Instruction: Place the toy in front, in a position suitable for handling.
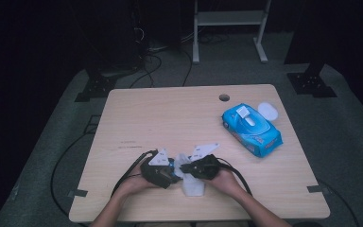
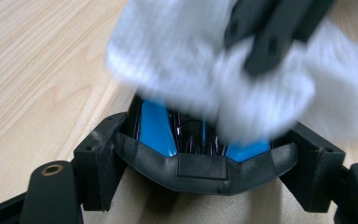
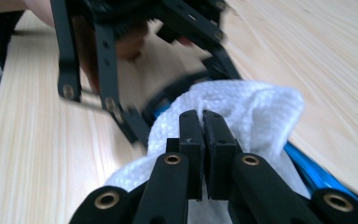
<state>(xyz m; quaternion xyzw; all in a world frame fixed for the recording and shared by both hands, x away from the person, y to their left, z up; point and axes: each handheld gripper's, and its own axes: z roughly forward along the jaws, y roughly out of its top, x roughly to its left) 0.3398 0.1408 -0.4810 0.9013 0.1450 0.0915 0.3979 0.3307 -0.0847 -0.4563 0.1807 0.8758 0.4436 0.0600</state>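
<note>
Right claw pinches the white wipe over the blue-black brush clamped in left claw.

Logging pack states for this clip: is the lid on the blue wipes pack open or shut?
Open. On the blue wipes pack in the high view, the round white lid lies flipped back past its far end, with a white opening showing on top.
</note>
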